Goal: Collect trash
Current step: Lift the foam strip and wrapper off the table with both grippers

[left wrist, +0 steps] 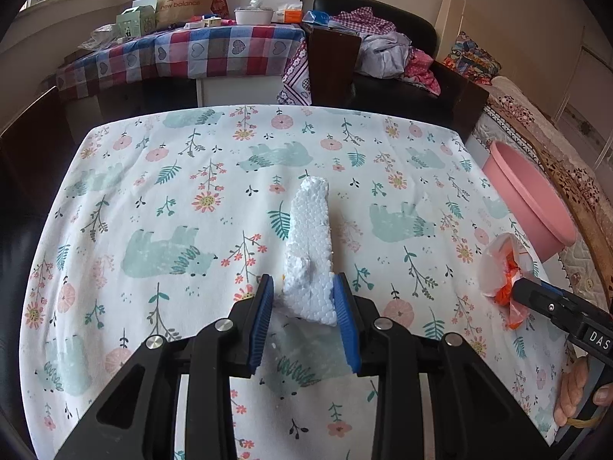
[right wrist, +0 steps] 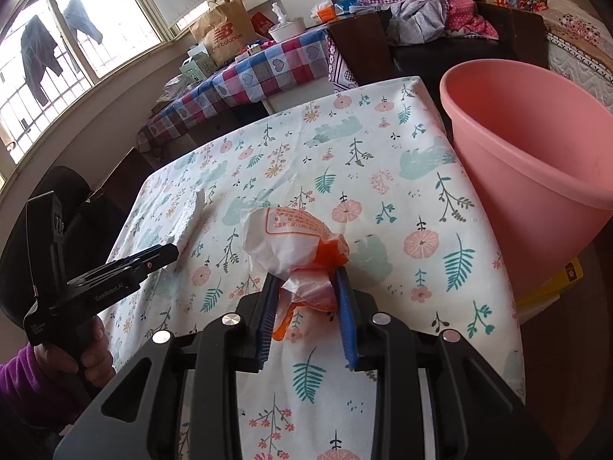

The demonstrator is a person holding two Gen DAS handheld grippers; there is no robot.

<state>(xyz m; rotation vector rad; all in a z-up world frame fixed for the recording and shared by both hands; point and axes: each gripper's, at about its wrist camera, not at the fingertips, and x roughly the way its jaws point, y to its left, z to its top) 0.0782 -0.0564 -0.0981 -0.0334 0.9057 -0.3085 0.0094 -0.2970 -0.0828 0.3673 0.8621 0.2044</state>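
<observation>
The foam piece [left wrist: 312,245] lies mid-counter between the spread left tool [left wrist: 304,299] – it should be pinched squarely; the plastic bag [right wrist: 295,245], pinched by the right tool [right wrist: 306,291], belongs in the pink bin [right wrist: 536,145] at right

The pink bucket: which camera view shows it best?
The right wrist view: the pink bucket appears large there, with its open mouth and inner wall visible. The left wrist view shows only part of it, small, at the table's right edge.

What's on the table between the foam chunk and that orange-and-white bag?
Nothing but bare floral tablecloth between the foam chunk and the bag, seen in the left wrist view.
</observation>
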